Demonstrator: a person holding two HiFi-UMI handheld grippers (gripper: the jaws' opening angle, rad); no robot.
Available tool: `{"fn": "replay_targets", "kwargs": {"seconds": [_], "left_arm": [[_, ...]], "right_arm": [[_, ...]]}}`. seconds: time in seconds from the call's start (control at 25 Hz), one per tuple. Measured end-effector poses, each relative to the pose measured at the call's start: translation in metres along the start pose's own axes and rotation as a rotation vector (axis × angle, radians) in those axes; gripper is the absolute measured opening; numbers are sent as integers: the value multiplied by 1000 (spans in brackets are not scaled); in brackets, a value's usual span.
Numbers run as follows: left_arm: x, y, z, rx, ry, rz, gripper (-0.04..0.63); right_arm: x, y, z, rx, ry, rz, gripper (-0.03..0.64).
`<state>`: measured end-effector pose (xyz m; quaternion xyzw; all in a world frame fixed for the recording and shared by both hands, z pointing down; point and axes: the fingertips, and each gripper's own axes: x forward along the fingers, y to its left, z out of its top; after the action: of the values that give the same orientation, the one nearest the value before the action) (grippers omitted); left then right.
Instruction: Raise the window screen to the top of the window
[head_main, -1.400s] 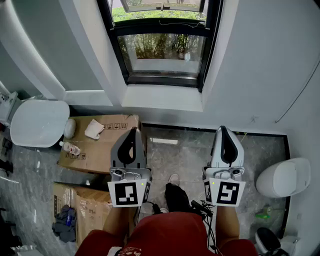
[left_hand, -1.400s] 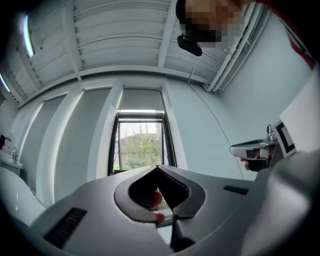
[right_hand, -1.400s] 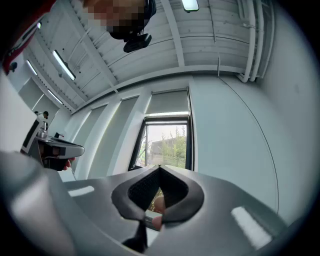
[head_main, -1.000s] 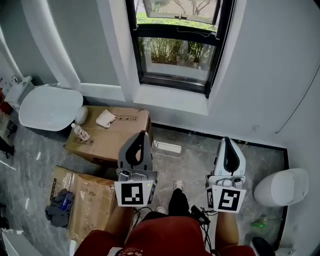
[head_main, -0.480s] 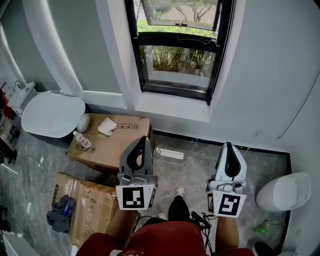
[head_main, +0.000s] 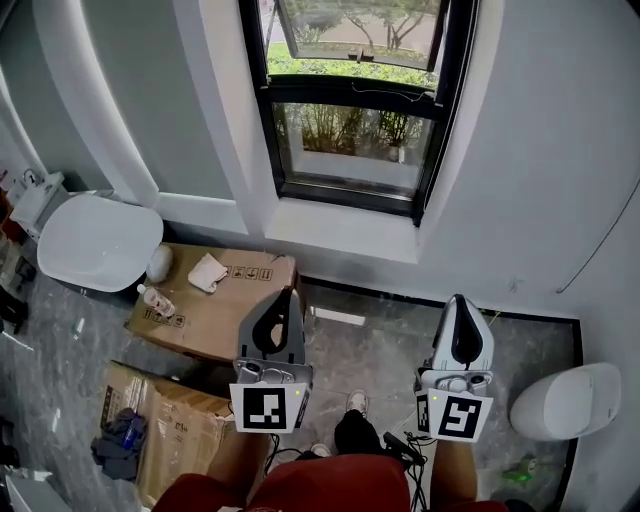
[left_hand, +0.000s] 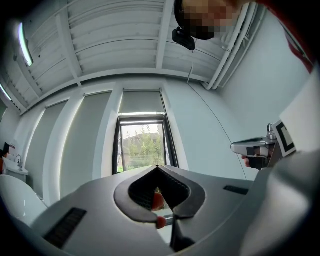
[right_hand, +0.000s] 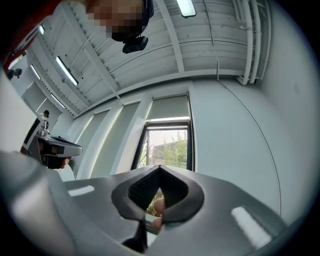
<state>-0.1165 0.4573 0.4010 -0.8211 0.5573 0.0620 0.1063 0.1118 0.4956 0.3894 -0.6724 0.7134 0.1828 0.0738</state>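
The black-framed window (head_main: 355, 130) is set in the grey wall ahead, with a dark crossbar (head_main: 355, 92) and a thin cord along it. Greenery shows through the glass; I cannot make out the screen itself. The left gripper (head_main: 283, 293) and right gripper (head_main: 461, 300) are held side by side over the floor, well short of the white sill (head_main: 340, 225). Both are shut with nothing in them. The window (left_hand: 142, 145) stands beyond the closed left gripper (left_hand: 158, 166) in the left gripper view. It also stands beyond the closed right gripper (right_hand: 160, 166) as the window (right_hand: 167, 142) in the right gripper view.
A cardboard box (head_main: 215, 290) with a cloth and a small bottle (head_main: 157, 300) sits left of the left gripper. Another open box (head_main: 165, 420) lies nearer. A white lidded fixture (head_main: 100, 240) is at the far left, a white toilet (head_main: 560, 400) at the right. Cables lie by my shoe (head_main: 352, 403).
The view has shifted as I moved across the floor, and both grippers were carried along together. They stay shut, empty and side by side.
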Motion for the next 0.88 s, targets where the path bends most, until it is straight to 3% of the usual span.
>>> {"fn": "replay_targets", "kwargs": {"seconds": [0.36,0.88], "left_arm": [[62,9,-15,-9,28,25,5],[148,-22,-24,9,5,54,5]], "right_arm": [[60,-19,-24,8,3,25,9],[121,-84,-60,14,25,32,9]]}}
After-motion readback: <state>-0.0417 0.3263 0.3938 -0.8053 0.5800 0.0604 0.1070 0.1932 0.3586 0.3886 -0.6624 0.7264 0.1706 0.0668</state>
